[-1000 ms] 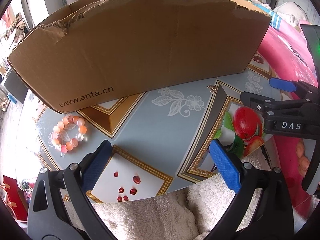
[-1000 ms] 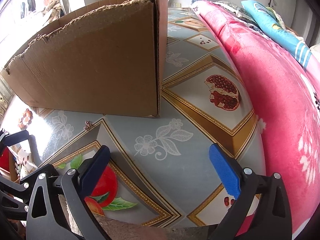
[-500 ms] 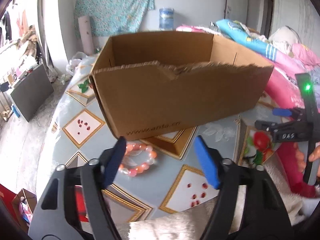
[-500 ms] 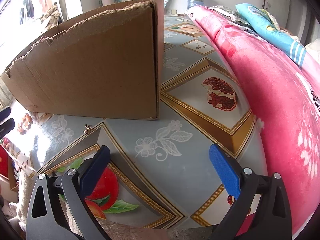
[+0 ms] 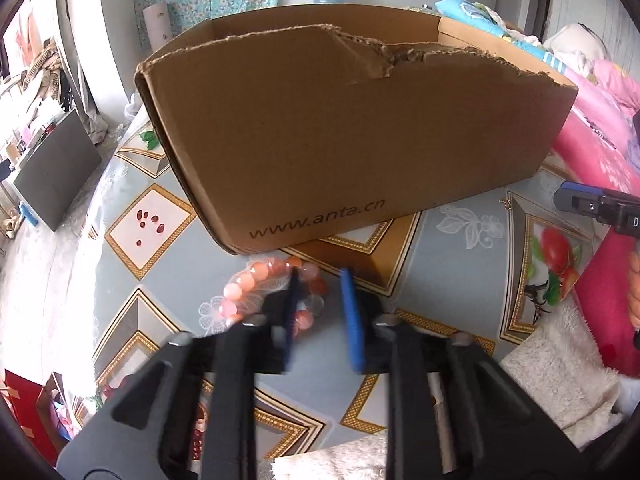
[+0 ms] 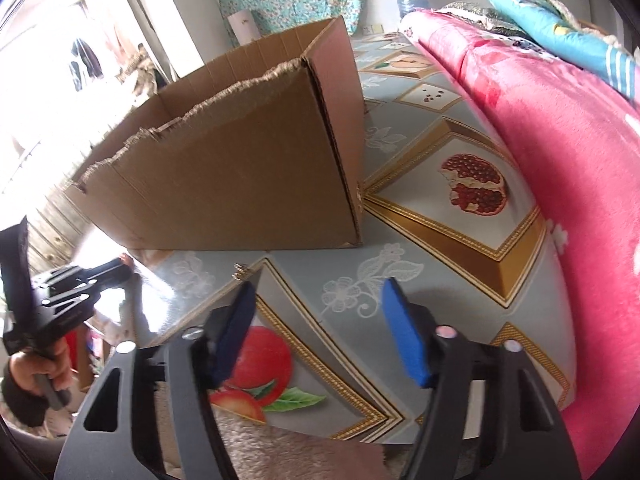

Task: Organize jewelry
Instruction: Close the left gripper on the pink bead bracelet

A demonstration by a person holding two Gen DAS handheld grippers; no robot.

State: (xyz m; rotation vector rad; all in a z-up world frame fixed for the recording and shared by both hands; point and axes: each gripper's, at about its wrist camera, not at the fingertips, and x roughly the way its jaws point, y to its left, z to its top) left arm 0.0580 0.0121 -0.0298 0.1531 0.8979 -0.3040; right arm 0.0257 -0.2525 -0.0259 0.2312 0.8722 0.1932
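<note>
- The left gripper (image 5: pixel 320 312) points down at the patterned table (image 5: pixel 420 280), its blue pads drawn near to each other and closing.
- One side of the bead bracelet (image 5: pixel 256 284) lies in the narrow gap; the left pad cuts across the ring of pink and orange beads. Whether the pads press on a bead yet I cannot tell.
- The bracelet rests on the table just at 6 o'clock of the cardboard box (image 5: pixel 352 128), near the box's left front corner.
- The right gripper (image 6: pixel 316 328) stands about half open and closing, with nothing between its pads, only the table's fruit print below.
- A small metal jewelry piece (image 6: pixel 240 270) lies on the table at 11 o'clock of the right gripper's left pad, apart from it and near the box's front wall.
- In the right wrist view the left gripper shows at 9 o'clock, gripped by a hand (image 6: pixel 36 372).
</note>
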